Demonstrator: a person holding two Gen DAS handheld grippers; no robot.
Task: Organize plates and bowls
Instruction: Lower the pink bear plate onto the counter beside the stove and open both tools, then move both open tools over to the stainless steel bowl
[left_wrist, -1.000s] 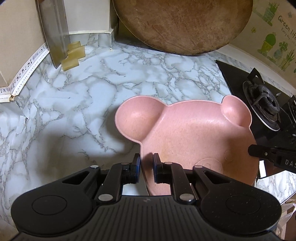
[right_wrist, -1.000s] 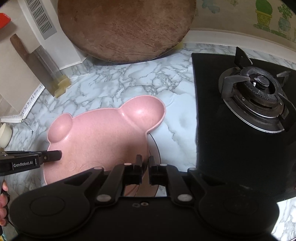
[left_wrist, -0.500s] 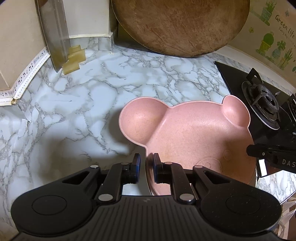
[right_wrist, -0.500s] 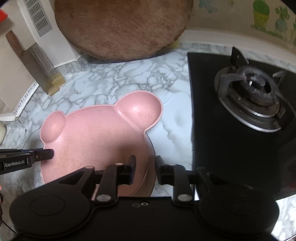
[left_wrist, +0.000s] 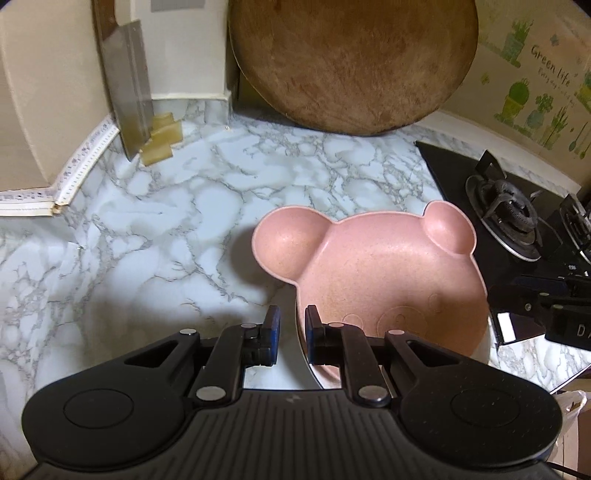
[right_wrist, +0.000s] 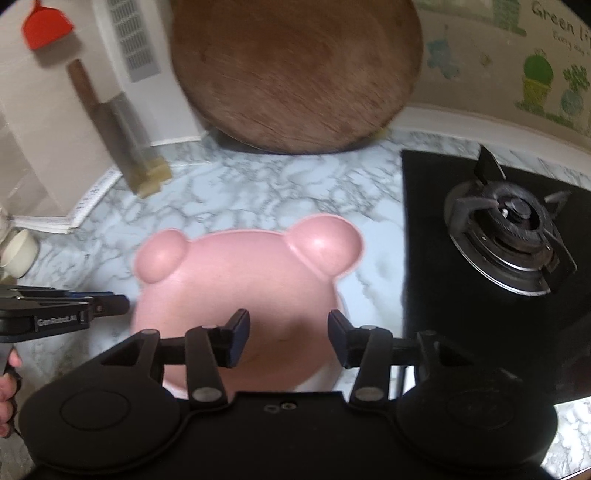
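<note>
The left hand-held gripper (left_wrist: 291, 334) pinched the pink bear plate's (left_wrist: 384, 280) near rim. The right hand-held gripper (right_wrist: 289, 338) had just been opening, nothing between its fingers. The plate sat beside the stove (right_wrist: 509, 240). Best to keep it level.

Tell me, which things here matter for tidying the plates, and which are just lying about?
Job: pink bear plate, plate beneath it.
Lying about: round wooden board, cleaver, gas burner, red scoop, cup.

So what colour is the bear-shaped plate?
Pink, lightly speckled; the bear-shaped plate shows best in the left wrist view.
</note>
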